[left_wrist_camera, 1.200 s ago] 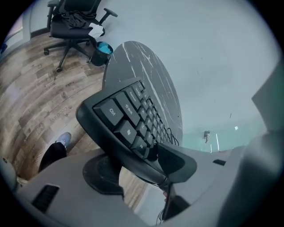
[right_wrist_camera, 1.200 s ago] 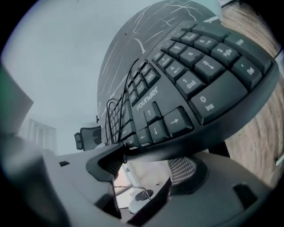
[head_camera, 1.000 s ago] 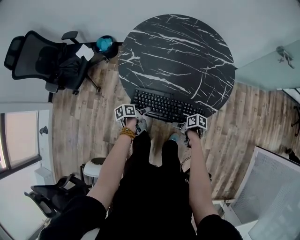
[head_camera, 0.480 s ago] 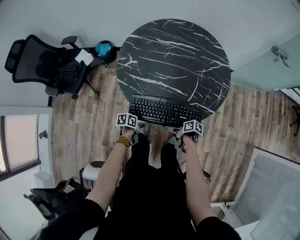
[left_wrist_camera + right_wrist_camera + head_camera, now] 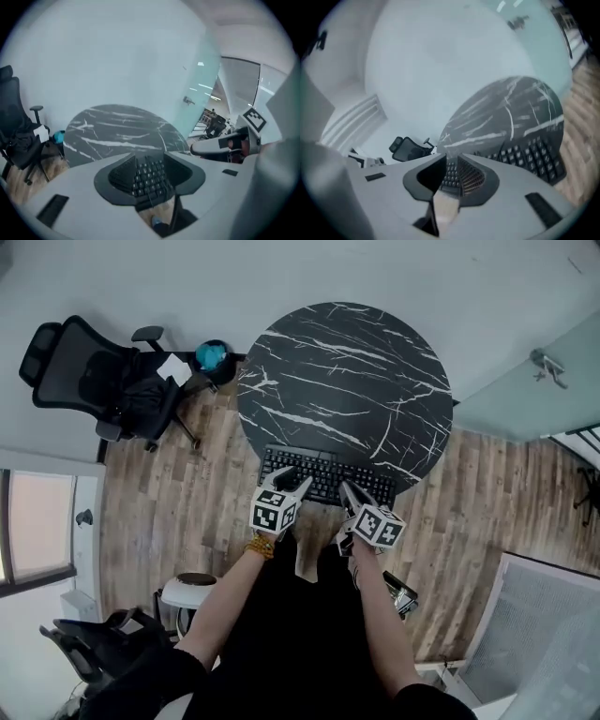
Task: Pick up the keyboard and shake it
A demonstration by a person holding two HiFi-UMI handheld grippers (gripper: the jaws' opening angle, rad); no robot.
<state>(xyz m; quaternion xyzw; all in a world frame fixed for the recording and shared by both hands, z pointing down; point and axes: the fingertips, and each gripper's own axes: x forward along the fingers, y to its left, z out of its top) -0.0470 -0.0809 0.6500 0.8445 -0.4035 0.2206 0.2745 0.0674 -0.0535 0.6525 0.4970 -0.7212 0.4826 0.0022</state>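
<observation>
**Seat both grips before lifting**

The left gripper (image 5: 149, 157) has its jaws well apart, though they have just been closing. The black keyboard (image 5: 328, 476) shows in the gap between them, and I can see no pad pressing on it. The keyboard lies flat just ahead of both tools' tips, along the near edge of the round black marble table (image 5: 347, 371), not yet lifted. The right gripper (image 5: 451, 158) has just been closing too and is down to a narrow slit with keys showing through. It doesn't look clamped either.

To my eye the step in hand is taking hold. Best to let the left jaws finish closing so both grips match, each set well onto the part of the keyboard in front of it. Then raise both together and level. A one-sided hold would probably let the keyboard swing or slip once the shaking starts.
</observation>
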